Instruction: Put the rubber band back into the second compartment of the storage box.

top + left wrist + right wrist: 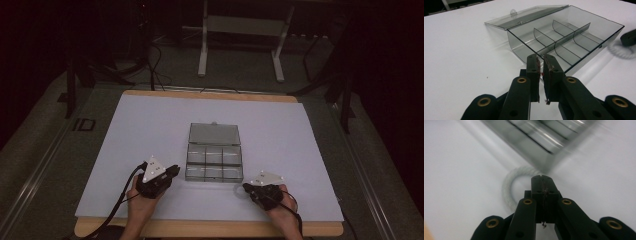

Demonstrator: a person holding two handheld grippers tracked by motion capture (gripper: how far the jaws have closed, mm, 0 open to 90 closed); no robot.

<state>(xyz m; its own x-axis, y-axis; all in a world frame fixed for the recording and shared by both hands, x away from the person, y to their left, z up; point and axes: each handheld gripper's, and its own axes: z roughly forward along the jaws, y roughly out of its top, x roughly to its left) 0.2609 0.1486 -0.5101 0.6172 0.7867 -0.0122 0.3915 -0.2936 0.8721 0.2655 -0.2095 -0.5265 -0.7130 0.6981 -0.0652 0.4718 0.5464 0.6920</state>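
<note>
With the box [215,159] lying open, right tongs [541,178] pressed together near a white ring [510,188] must spread to grab it; left tongs [541,62] slightly parted, empty.

A wooden-edged worktop [210,228] carries a pale sheet [150,130] that covers nearly all of it. On the sheet's middle sits a clear plastic compartment box [214,164], its lid [214,134] folded flat behind it, showing 6 compartments in 2 rows. A white coiled cord [510,187] lies just beside the box's near right corner.
</note>
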